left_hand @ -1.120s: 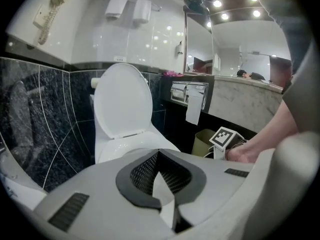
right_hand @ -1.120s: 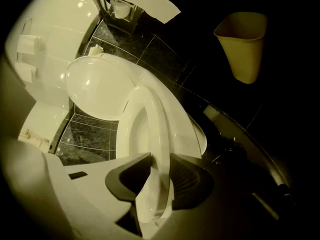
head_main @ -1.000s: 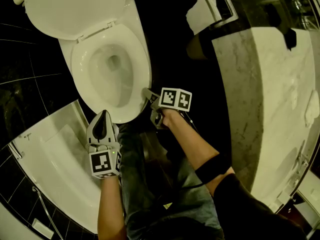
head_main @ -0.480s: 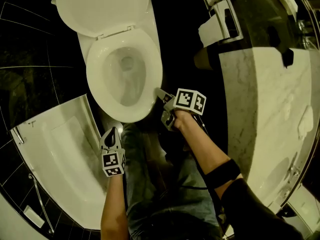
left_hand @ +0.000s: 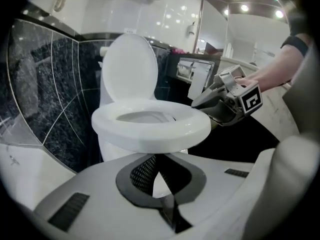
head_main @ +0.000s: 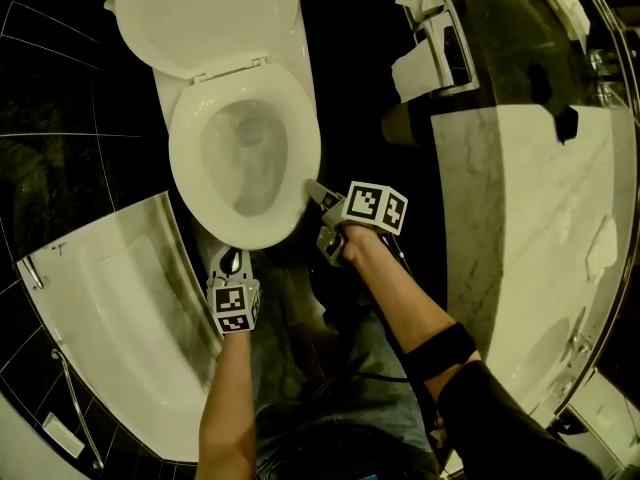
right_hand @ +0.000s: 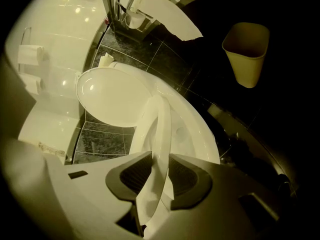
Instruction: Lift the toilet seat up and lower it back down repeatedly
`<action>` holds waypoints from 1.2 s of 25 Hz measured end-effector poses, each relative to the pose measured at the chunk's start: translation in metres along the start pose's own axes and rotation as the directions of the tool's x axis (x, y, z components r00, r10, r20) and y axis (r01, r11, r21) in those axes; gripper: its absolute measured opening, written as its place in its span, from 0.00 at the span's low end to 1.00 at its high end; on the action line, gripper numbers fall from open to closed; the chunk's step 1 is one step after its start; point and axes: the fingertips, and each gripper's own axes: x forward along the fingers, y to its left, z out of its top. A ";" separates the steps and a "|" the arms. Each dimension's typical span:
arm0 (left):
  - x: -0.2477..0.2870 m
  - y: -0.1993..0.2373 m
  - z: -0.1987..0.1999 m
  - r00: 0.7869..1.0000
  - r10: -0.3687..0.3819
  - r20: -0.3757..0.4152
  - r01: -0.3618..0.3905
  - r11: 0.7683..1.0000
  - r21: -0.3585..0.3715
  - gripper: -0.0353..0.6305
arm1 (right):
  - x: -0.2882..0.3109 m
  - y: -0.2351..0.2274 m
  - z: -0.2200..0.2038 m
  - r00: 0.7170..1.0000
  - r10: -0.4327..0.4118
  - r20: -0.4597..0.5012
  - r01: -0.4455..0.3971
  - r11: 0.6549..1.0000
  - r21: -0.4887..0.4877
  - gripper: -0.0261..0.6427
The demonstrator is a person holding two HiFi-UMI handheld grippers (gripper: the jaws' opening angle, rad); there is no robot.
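Glossy smooth white toilet seat (left_hand: pixel 150 129), polished dark veined wall tiles (left_hand: pixel 50 84), seemingly marble pale counter (head_main: pixel 520 218)

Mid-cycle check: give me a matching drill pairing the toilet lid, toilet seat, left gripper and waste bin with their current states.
Things:
1. toilet lid
2. toilet seat
3. left gripper
4. waste bin

States:
A. clamped at its rim by the right gripper
B. free-standing, away from both grippers
C. raised upright at the back
D. shut and empty, touching nothing

Pairs: 1-C, 2-A, 3-D, 4-B
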 end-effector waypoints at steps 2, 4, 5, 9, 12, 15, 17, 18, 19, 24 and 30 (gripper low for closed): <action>-0.004 0.002 0.009 1.000 0.006 0.026 -0.006 1.000 -0.017 0.03 | -0.002 0.007 0.002 1.000 0.017 0.000 -0.017 1.000 -0.014 0.23; -0.007 0.002 0.017 0.999 0.003 0.033 -0.003 1.000 -0.018 0.03 | -0.005 0.012 0.004 1.000 0.027 0.000 -0.027 0.999 -0.019 0.24; -0.009 0.001 0.021 0.999 0.001 0.033 0.000 1.000 -0.018 0.03 | -0.007 0.014 0.005 0.999 0.032 0.000 -0.032 0.999 -0.015 0.24; -0.019 0.003 0.040 0.999 0.009 0.042 -0.008 0.999 -0.033 0.03 | -0.018 0.027 0.010 0.999 0.051 0.008 -0.051 0.999 0.015 0.22; -0.028 0.005 0.057 0.998 0.021 0.056 -0.018 0.998 -0.054 0.03 | -0.033 0.044 0.018 0.998 0.064 0.028 -0.065 0.998 0.010 0.20; -0.038 0.008 0.079 0.997 0.031 0.073 -0.026 0.997 -0.070 0.03 | -0.050 0.066 0.027 0.996 0.082 0.043 -0.081 0.997 -0.019 0.17; -0.041 0.011 0.099 0.995 0.034 0.092 -0.028 0.997 -0.069 0.03 | -0.062 0.084 0.037 0.994 0.088 0.062 -0.084 0.995 -0.060 0.12; -0.042 0.013 0.111 0.994 0.036 0.102 -0.029 0.997 -0.066 0.03 | -0.067 0.095 0.042 0.993 0.090 0.072 -0.084 0.992 -0.091 0.11; -0.044 0.015 0.122 0.993 0.036 0.114 -0.029 0.998 -0.063 0.03 | -0.072 0.107 0.047 0.992 0.094 0.081 -0.083 0.988 -0.128 0.08; -0.052 0.028 0.185 0.983 0.033 0.181 -0.025 0.999 -0.045 0.03 | -0.096 0.171 0.068 0.985 0.119 0.122 -0.071 0.938 -0.340 0.06; -0.052 0.043 0.253 0.977 0.013 0.215 -0.011 1.000 -0.010 0.03 | -0.113 0.232 0.090 0.983 0.067 0.170 0.060 0.763 -0.643 0.06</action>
